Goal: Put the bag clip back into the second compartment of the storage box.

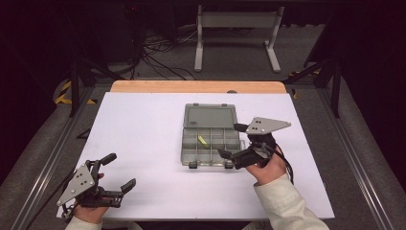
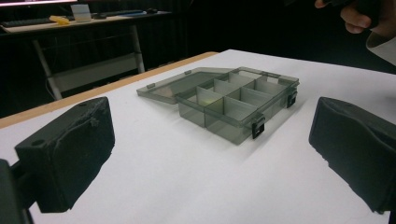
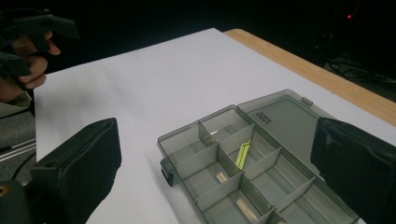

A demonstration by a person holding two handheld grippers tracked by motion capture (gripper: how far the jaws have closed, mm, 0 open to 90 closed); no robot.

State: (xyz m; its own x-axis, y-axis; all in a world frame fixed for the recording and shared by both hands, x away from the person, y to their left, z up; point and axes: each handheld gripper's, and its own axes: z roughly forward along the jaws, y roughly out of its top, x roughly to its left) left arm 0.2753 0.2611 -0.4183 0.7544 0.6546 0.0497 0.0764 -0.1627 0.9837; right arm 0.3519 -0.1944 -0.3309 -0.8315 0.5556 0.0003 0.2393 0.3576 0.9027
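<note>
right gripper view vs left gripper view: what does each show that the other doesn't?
Right gripper view: a yellow-green strip in a middle compartment, and pale pieces in nearer compartments. Left gripper view: the box's two black front latches and a desk in the background. Both: the open compartment box with its lid laid flat on the white table, between wide-open claw pads.
</note>
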